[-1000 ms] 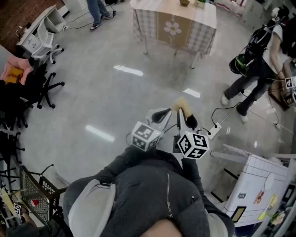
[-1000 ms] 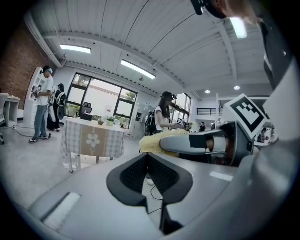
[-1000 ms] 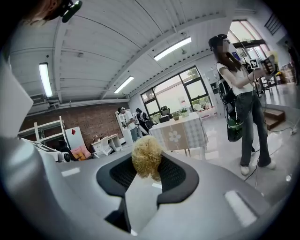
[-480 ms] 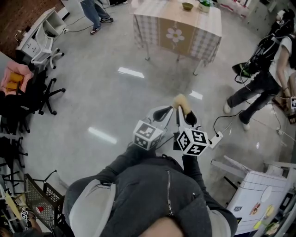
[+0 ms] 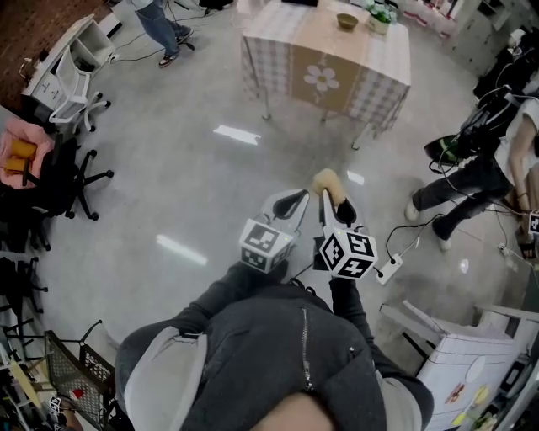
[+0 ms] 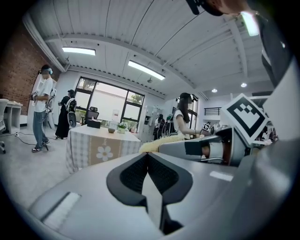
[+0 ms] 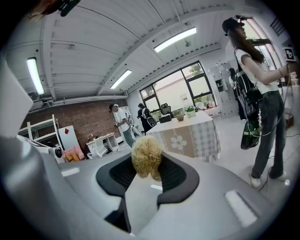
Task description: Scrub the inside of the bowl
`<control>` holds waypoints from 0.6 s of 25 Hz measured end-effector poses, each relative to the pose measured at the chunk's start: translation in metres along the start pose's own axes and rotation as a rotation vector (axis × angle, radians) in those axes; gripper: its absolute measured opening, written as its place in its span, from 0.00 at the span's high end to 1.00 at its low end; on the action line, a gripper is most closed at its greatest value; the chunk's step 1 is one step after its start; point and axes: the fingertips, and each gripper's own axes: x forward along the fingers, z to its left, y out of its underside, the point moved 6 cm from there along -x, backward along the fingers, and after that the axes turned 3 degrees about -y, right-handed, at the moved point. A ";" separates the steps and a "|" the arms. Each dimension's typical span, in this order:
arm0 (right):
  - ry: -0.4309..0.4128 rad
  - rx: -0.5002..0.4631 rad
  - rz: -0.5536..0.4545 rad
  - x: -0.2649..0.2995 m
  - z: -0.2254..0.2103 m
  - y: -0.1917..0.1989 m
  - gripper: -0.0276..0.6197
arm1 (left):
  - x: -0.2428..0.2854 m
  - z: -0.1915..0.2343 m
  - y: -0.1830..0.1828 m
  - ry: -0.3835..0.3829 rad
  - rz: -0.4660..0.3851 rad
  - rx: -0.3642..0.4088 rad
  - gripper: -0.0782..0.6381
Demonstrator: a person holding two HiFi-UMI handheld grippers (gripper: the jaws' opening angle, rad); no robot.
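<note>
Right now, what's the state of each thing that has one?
left hand-held gripper: shut, empty.
right hand-held gripper: shut on the scrubber.
scrubber: clamped between the jaws, sticking out past the tips.
bowl: upright on the table across the room, untouched.

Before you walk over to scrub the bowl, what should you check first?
1. Scrubber held: ok. The right gripper is shut on the fluffy yellow scrubber.
2. Left gripper free to steady the bowl: ok. Its jaws are together with nothing between them.
3. Bowl within reach: not ok. The bowl sits on the checked table, far across the floor.
4. Tripping hazard: ok, probably. The power strip and its cable lie off to the right, not toward the table.
5. What is inside the bowl: cannot tell. It is too small to see from here.
</note>
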 end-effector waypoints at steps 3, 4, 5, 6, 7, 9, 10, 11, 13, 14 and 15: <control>0.006 -0.002 0.001 0.027 0.000 -0.010 0.75 | 0.016 0.024 -0.009 0.001 -0.001 0.005 0.88; 0.007 -0.003 0.000 0.036 0.000 -0.014 0.75 | 0.022 0.031 -0.013 0.003 -0.003 0.006 0.88; 0.009 -0.003 0.000 0.044 0.000 -0.017 0.75 | 0.027 0.037 -0.016 0.007 -0.003 0.007 0.88; 0.011 -0.003 -0.001 0.052 -0.001 -0.021 0.75 | 0.032 0.044 -0.019 0.012 -0.003 0.008 0.88; 0.015 -0.001 -0.002 0.060 -0.001 -0.024 0.75 | 0.037 0.050 -0.021 0.017 -0.002 0.008 0.88; 0.023 0.004 -0.008 0.076 -0.004 -0.031 0.75 | 0.049 0.061 -0.025 0.030 0.000 0.014 0.88; 0.028 0.006 -0.012 0.083 -0.006 -0.034 0.75 | 0.055 0.066 -0.027 0.038 0.002 0.018 0.88; 0.032 0.008 -0.014 0.091 -0.007 -0.036 0.75 | 0.061 0.072 -0.028 0.046 0.006 0.021 0.88; 0.041 0.015 -0.016 0.105 -0.008 -0.040 0.75 | 0.071 0.084 -0.030 0.058 0.014 0.024 0.88; 0.044 0.018 -0.019 0.112 -0.008 -0.043 0.75 | 0.075 0.090 -0.032 0.063 0.015 0.025 0.88; 0.048 0.019 -0.023 0.119 -0.008 -0.046 0.75 | 0.080 0.096 -0.035 0.068 0.015 0.027 0.88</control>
